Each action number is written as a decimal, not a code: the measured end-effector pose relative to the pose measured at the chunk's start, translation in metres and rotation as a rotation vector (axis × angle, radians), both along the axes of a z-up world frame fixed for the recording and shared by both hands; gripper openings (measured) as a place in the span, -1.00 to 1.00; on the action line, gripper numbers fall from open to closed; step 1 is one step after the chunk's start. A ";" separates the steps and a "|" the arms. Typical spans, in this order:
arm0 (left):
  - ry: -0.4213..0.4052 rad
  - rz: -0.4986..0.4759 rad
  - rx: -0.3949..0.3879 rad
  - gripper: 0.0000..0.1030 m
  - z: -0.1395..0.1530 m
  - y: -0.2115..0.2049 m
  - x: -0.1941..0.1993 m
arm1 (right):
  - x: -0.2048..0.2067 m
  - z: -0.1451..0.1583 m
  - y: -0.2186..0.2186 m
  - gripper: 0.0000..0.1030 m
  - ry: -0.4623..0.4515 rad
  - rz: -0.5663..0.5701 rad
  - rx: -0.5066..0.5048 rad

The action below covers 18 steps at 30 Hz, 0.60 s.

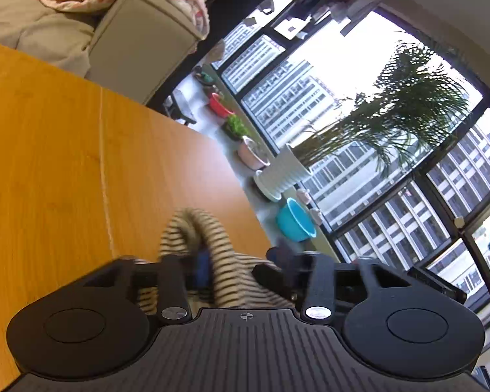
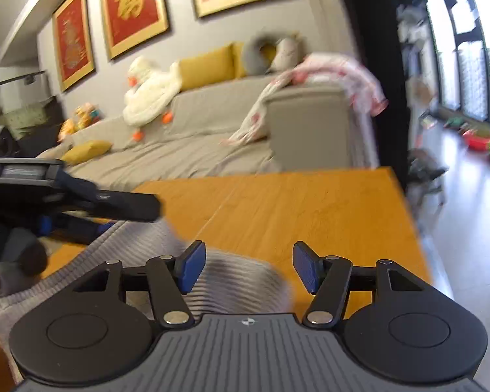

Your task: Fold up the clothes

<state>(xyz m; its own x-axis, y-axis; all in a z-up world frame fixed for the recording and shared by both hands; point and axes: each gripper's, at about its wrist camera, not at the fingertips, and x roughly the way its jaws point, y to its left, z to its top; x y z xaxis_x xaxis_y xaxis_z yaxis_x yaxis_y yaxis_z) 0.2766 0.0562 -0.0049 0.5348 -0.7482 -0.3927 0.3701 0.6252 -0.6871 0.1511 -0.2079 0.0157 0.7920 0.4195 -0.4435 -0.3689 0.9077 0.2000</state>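
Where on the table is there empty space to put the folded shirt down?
The wooden table is bare beyond the striped garment, toward the sofa and the window-side edge. It is crowded near the right claw, open above the cloth, and beside the left claw, where the garment bunches.

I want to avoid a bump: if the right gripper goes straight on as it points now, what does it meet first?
Probably the striped grey knitted garment, which lies just beyond the open right gripper; past it comes the orange wooden table. Depth is blurred.

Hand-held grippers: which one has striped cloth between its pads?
The left hand-held gripper: the striped garment bunches between its pads. The right hand-held gripper gapes empty.
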 end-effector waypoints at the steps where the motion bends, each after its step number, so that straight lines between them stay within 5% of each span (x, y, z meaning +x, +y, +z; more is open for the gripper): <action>1: 0.002 0.008 0.010 -0.53 -0.002 0.003 0.001 | 0.003 -0.001 0.003 0.16 0.002 0.008 -0.016; 4: 0.007 0.032 0.040 -0.66 -0.007 0.010 0.003 | 0.013 -0.006 0.008 -0.11 0.022 0.003 -0.055; 10: 0.017 0.081 0.101 -0.66 -0.018 0.026 0.008 | 0.017 -0.016 0.003 -0.06 0.068 -0.029 -0.042; 13: -0.036 0.092 0.171 -0.34 -0.001 0.029 -0.008 | 0.001 -0.007 -0.002 0.09 0.051 -0.034 -0.048; 16: -0.063 0.076 0.164 -0.23 0.021 0.036 -0.034 | -0.024 0.004 -0.019 0.42 0.068 -0.011 0.016; 18: -0.082 0.044 0.140 0.22 0.032 0.039 -0.053 | -0.040 0.005 -0.029 0.43 0.106 0.003 0.078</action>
<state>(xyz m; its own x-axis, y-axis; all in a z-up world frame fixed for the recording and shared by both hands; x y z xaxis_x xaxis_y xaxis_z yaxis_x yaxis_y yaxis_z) 0.2234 0.0948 0.0274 0.6004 -0.6643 -0.4451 0.3919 0.7297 -0.5604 0.1108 -0.2369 0.0207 0.7411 0.4587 -0.4903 -0.3449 0.8866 0.3081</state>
